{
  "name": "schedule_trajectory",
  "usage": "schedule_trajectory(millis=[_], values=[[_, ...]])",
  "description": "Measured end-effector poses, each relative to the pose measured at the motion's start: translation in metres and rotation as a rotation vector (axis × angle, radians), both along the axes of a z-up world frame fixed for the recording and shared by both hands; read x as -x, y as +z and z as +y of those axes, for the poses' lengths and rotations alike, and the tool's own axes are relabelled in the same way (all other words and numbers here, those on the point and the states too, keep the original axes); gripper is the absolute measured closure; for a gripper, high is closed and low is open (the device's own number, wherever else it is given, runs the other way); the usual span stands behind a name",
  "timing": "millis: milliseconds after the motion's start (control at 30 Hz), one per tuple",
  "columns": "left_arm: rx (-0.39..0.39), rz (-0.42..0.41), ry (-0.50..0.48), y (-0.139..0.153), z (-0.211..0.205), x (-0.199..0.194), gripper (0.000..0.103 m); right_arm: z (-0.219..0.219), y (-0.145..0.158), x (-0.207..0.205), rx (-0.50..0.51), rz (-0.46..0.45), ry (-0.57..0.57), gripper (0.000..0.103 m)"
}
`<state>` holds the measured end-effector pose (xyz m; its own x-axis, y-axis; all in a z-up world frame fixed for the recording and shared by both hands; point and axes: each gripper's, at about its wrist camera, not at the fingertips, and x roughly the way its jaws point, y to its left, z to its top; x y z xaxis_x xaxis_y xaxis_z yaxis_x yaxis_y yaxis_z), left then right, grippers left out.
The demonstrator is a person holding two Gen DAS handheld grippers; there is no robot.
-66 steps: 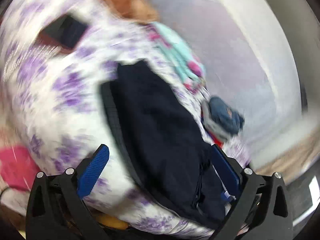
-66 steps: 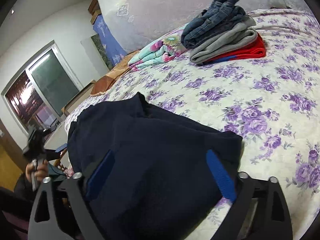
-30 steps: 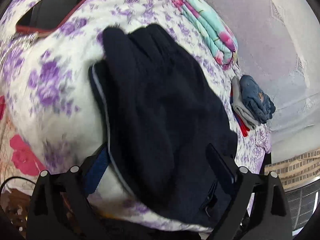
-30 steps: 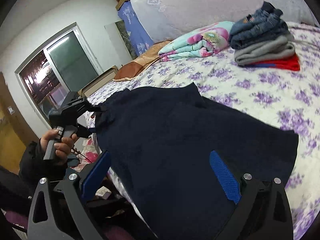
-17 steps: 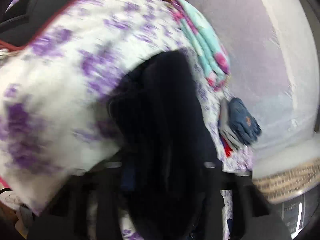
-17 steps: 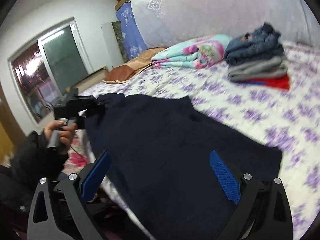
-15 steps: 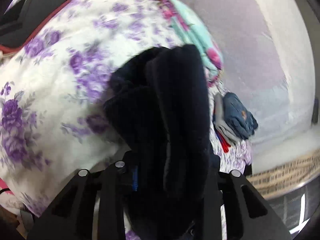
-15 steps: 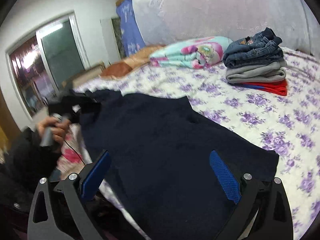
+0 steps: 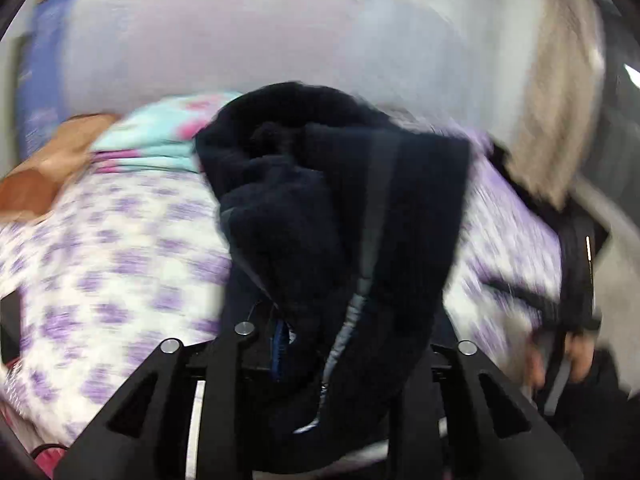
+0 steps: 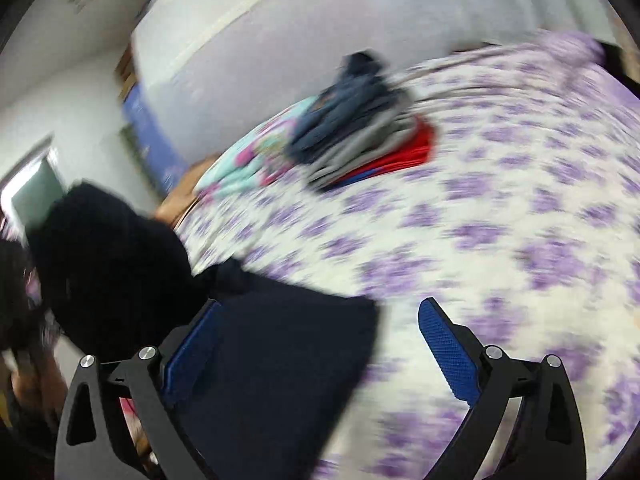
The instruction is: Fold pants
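My left gripper (image 9: 344,340) pinched a bunched edge of the dark pants (image 9: 332,216), lifted over the floral bedspread (image 9: 112,248). My right gripper (image 10: 320,344) stood spread, gripping nothing, above the pants' flat edge, with bare bedspread beyond, up to the folded clothes stack (image 10: 360,120).

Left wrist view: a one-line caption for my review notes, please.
Left gripper shut on bunched dark navy pants, lifted above the purple-flowered bedspread; frame motion-blurred.
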<state>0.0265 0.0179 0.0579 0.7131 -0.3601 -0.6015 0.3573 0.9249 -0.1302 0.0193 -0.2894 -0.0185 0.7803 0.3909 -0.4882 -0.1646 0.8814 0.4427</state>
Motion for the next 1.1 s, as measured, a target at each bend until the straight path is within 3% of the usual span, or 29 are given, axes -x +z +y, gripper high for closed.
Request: schedule_trajectory(millis=[100, 167, 200, 367, 467, 533, 633, 700, 800, 833, 900, 933, 1000, 1067, 1100], values=[[-0.132, 0.108, -0.154, -0.055, -0.075, -0.003, 0.059, -0.024, -0.013, 0.008, -0.029, 0.05, -0.027, 0.004], [-0.231, 0.213, -0.18, -0.097, -0.104, -0.012, 0.059, -0.03, -0.027, 0.013, -0.066, 0.099, 0.006, 0.004], [-0.237, 0.217, -0.171, -0.106, -0.106, -0.012, 0.058, -0.03, -0.031, 0.015, -0.078, 0.113, 0.021, 0.004], [-0.14, 0.18, -0.129, -0.075, -0.085, -0.002, 0.057, -0.03, -0.029, 0.017, -0.196, 0.128, 0.14, 0.004], [-0.144, 0.125, -0.136, -0.053, -0.083, 0.019, 0.052, -0.02, -0.024, -0.001, -0.327, 0.169, 0.26, 0.004], [-0.131, 0.141, -0.164, -0.052, -0.085, 0.016, 0.05, -0.002, -0.025, -0.016, -0.359, 0.229, 0.341, 0.004], [-0.086, 0.234, -0.201, -0.072, -0.084, 0.006, 0.05, 0.031, -0.037, -0.032, -0.358, 0.339, 0.41, 0.004], [-0.063, 0.266, -0.221, -0.088, -0.086, 0.005, 0.048, 0.048, -0.039, -0.031, -0.335, 0.353, 0.442, 0.003], [-0.113, 0.208, -0.237, -0.095, -0.096, 0.01, 0.044, 0.062, -0.036, -0.026, -0.233, 0.336, 0.42, 0.003], [-0.107, 0.21, -0.236, -0.095, -0.096, 0.009, 0.044, 0.065, -0.037, -0.026, -0.215, 0.339, 0.412, 0.007], [-0.101, 0.215, -0.232, -0.095, -0.094, 0.008, 0.044, 0.061, -0.037, -0.023, -0.208, 0.324, 0.381, 0.029], [-0.112, 0.21, -0.228, -0.095, -0.094, 0.009, 0.044, 0.06, -0.036, -0.024, -0.196, 0.324, 0.373, 0.046], [-0.139, 0.188, -0.22, -0.091, -0.095, 0.013, 0.044, 0.052, -0.04, -0.029, -0.21, 0.334, 0.373, 0.049], [-0.155, 0.17, -0.215, -0.089, -0.094, 0.017, 0.031, 0.047, -0.044, -0.028, -0.224, 0.34, 0.372, 0.049], [-0.183, 0.139, -0.193, -0.086, -0.095, 0.022, 0.018, 0.045, -0.046, -0.029, -0.23, 0.337, 0.372, 0.049]])
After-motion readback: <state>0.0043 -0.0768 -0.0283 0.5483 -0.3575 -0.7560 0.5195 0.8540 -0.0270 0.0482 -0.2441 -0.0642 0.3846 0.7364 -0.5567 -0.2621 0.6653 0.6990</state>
